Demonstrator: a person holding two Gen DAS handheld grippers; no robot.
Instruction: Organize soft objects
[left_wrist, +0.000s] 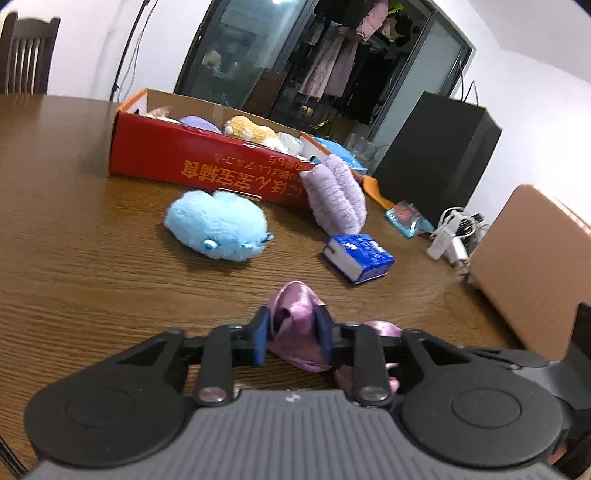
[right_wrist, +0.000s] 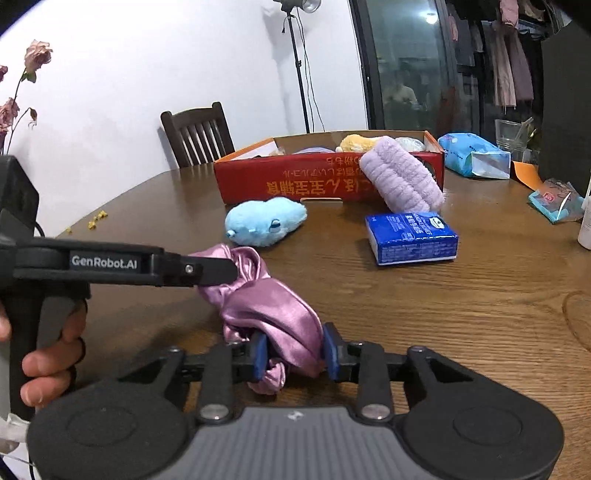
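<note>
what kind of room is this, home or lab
Most likely a home dining or living room: a wooden dining table with a matching chair, and clothes hanging behind glass doors. The light stand suggests a recording setup.

1. A brown wooden table (right_wrist: 461, 314) with a visible grain carries everything.
2. A red cardboard box (right_wrist: 295, 181) with orange printing stands toward the far side.
3. A light blue plush toy (right_wrist: 264, 223) lies just in front of the box.
4. A folded lilac fluffy cloth (right_wrist: 402, 181) leans against the box's front wall.
5. A blue tissue pack (right_wrist: 412, 236) lies just in front of the lilac cloth.
6. A pink satin scrunchie (right_wrist: 266, 306) rests on the near part of the table.
7. A small turquoise packet (left_wrist: 408, 219) and a bundle of white cables (left_wrist: 456, 236) lie to the right.
8. A light blue bag (right_wrist: 474, 155) and a black box (left_wrist: 436, 155) stand beyond the red box's right end.
9. Small yellow crumbs (right_wrist: 94, 219) dot the far left edge.
</note>
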